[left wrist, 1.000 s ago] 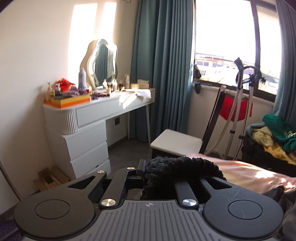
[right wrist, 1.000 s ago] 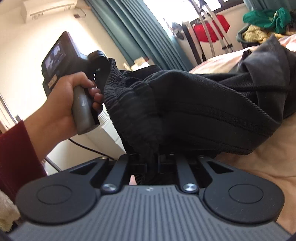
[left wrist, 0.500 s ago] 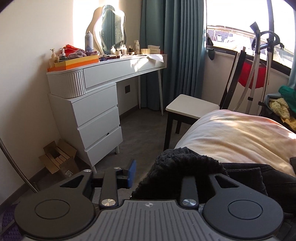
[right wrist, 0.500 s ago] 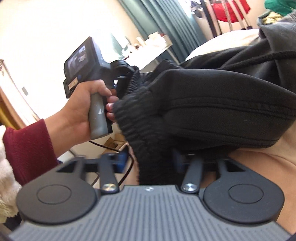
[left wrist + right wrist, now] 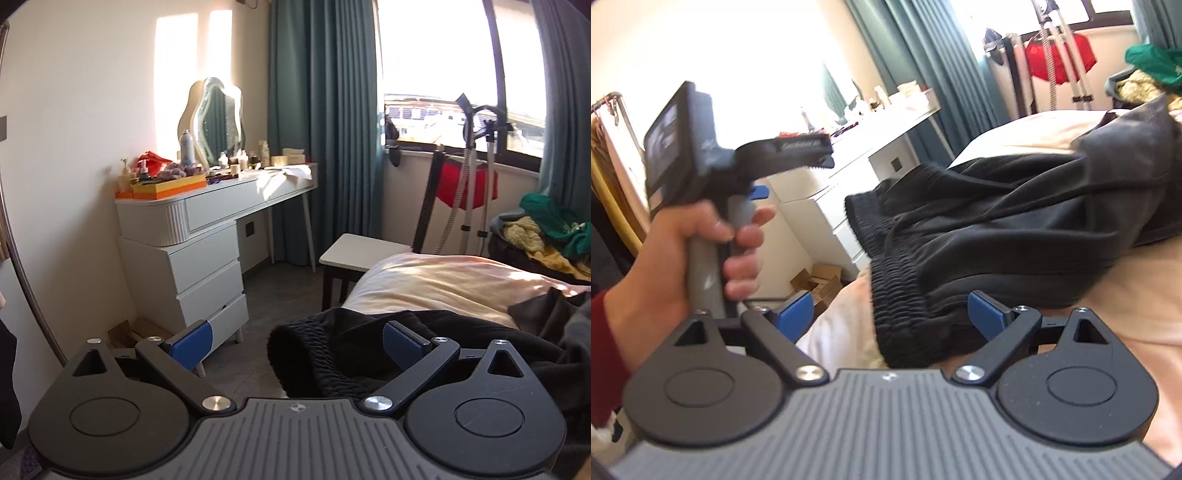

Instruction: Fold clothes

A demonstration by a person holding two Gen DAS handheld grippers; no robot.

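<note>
Black trousers [image 5: 1015, 221] lie folded on the peach-sheeted bed [image 5: 436, 280], their ribbed elastic waistband [image 5: 905, 310] hanging over the bed edge nearest the cameras. A second ago both claws pinched that waistband; now both have let go.

Seen from the left wrist, the left gripper [image 5: 295, 343] is opening, its blue pads [image 5: 192, 341] spread wide. The waistband sits loosely between them, closer to the pad on the bed side, with no pad pressing on it.

From the right wrist, the right gripper [image 5: 890, 314] is also opening, jaws spread to either side of the waistband, neither pad squeezing the cloth. Off the bed, away from the trousers, a hand [image 5: 701, 251] in a dark red sleeve [image 5: 605, 350] holds the left gripper's handle, now drawn clear of the cloth.

Beyond the bed stand a white dressing table [image 5: 207, 221] with a wavy mirror [image 5: 214, 122], a chair [image 5: 362, 251] and teal curtains [image 5: 321, 110]. More clothes [image 5: 546, 229], green and yellow, are heaped past the far end of the bed.

Release of both grips suggests this fold is set down. Next would likely come another fold or a fresh garment from the heap.
</note>
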